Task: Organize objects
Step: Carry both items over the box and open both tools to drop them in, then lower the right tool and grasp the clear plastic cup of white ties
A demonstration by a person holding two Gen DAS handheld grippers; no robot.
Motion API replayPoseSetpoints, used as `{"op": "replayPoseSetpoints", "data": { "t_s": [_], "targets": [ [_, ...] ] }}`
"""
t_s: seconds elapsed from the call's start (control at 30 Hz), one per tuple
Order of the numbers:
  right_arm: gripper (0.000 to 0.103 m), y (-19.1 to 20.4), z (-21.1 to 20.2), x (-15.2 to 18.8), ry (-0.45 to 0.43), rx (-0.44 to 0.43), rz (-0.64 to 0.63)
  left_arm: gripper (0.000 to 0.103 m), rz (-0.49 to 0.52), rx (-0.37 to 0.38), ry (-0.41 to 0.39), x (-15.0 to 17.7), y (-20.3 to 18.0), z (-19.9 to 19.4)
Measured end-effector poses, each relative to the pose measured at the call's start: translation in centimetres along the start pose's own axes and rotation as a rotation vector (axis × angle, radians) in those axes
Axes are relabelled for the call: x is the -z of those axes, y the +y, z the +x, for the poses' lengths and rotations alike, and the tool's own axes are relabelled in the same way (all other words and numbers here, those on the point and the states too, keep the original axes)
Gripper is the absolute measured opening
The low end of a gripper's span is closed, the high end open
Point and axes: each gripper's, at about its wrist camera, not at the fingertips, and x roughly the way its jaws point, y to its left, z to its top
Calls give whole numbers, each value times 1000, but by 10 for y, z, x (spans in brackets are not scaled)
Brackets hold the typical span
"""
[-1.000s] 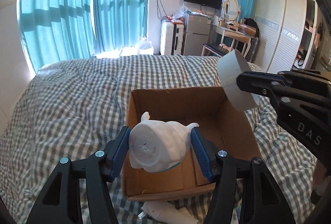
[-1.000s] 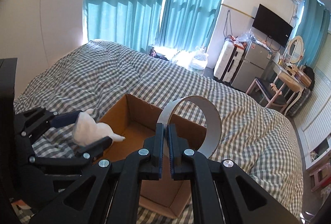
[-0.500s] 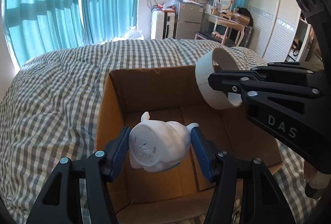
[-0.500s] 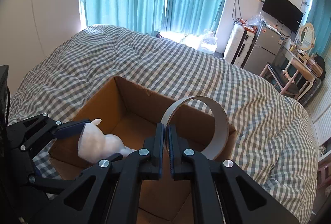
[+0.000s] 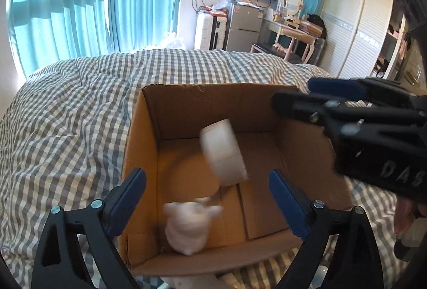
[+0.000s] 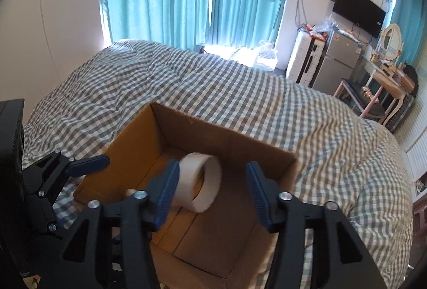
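An open cardboard box (image 5: 138, 155) (image 6: 267, 145) sits on the checked bed. A white toy figure (image 5: 190, 226), blurred, is inside it near the front wall. A white tape ring (image 5: 222, 153) (image 6: 200, 181) is inside the box, blurred and tilted. My left gripper (image 5: 206, 198) is open and empty above the box's near side. My right gripper (image 6: 210, 190) is open and empty above the box; it also shows in the left wrist view (image 5: 320, 99) at the right. The left gripper shows in the right wrist view (image 6: 80, 163).
The grey-and-white checked bedcover (image 5: 66, 115) surrounds the box. A white object (image 5: 186, 283) lies just in front of the box. Teal curtains, a fridge, a suitcase, a dressing table and a wardrobe stand beyond the bed.
Both grippers have opened. The white toy figure has dropped from the left gripper into the box, and the tape ring has left the right gripper and fallen into the box.
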Motion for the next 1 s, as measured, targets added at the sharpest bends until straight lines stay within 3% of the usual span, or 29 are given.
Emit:
{"op": "replayPoseSetpoints", "data": {
  "t_s": [0.27,0.43,0.63,0.9,1.0],
  "targets": [
    [64,-11,-75,-1,-95,61,33,98,8,-22,-64,-6,-11,-60],
    [79,-7,-125,4,-146,90,30,100,38,-88,-123,-5,-19,-105],
    [88,2,-174,27,-177,46,33,102,9,-158,-128,13,-25,-139],
    [90,21,-194,64,-170,77,2,103,-54,-187,-108,51,-18,-156],
    [90,33,-188,84,-156,86,-12,103,-29,-213,-76,65,-15,-153]
  ]
}}
